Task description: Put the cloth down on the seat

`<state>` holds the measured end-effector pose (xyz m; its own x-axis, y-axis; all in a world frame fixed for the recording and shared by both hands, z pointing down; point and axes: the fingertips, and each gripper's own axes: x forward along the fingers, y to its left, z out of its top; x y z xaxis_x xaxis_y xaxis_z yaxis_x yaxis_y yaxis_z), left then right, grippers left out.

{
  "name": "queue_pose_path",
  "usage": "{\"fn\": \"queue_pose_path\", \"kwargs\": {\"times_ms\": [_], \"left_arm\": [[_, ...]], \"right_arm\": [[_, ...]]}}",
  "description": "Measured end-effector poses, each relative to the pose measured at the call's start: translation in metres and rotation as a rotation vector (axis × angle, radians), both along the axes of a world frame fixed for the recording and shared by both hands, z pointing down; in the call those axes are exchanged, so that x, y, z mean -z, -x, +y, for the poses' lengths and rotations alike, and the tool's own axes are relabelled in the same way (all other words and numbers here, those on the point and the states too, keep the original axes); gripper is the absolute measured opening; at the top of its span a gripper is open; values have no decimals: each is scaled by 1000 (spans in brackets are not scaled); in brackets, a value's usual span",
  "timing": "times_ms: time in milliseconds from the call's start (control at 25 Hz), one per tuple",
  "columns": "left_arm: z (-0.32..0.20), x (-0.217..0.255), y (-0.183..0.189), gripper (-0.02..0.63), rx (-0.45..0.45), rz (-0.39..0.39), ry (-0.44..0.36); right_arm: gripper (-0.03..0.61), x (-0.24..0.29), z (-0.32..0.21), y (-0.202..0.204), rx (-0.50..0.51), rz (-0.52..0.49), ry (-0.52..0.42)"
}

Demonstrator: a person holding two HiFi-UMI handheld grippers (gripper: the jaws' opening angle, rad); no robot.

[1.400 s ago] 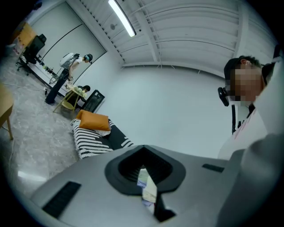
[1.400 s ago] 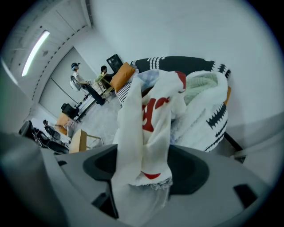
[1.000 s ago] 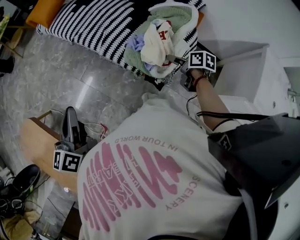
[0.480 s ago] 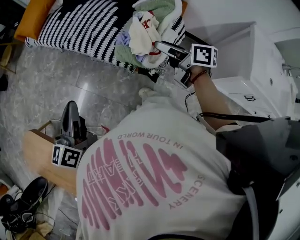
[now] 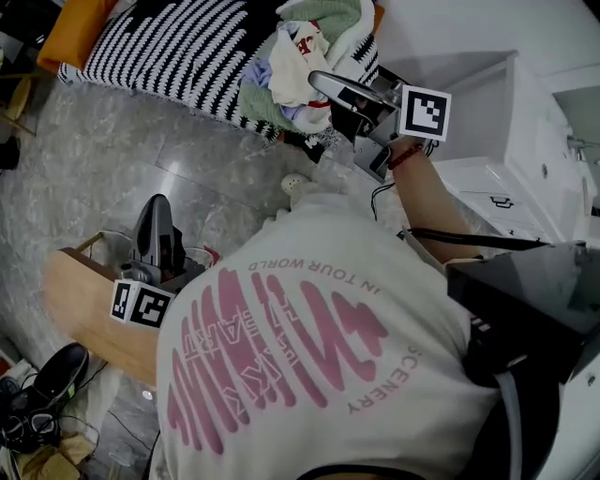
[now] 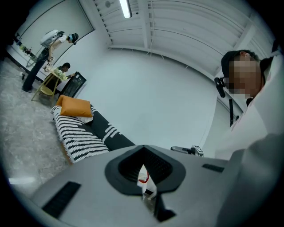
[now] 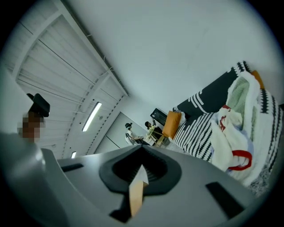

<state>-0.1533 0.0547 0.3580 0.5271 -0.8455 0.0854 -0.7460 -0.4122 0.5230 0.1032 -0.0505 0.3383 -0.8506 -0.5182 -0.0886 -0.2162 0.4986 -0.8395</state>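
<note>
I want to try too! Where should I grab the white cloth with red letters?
Probably its bunched top fold, coming from the floor side: the white cloth lies on top of the pile, draping toward the striped seat's front edge.

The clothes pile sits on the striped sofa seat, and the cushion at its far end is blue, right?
No: the cushion is orange, not blue, as the left gripper view shows. The clothes pile does sit on the striped sofa seat.
</note>
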Motion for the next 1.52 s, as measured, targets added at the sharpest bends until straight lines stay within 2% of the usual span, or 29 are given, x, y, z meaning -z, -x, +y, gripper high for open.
{"fn": "queue_pose_path", "kwargs": {"times_ms": [360, 520, 760, 920, 1520], "left_arm": [[12, -13, -3, 8, -2, -4, 28], [15, -18, 2, 8, 12, -5, 42], [14, -15, 2, 8, 36, 5, 31], [18, -21, -1, 8, 24, -6, 46], [24, -20, 1, 8, 34, -29, 44]], "right_arm": [[13, 8, -14, -16, -102, 77, -63], [12, 0, -23, -28, -141, 119, -49], [11, -6, -33, -57, -204, 107, -22], [11, -12, -34, -65, -216, 143, -21], [11, -22, -37, -64, -182, 119, 4]]}}
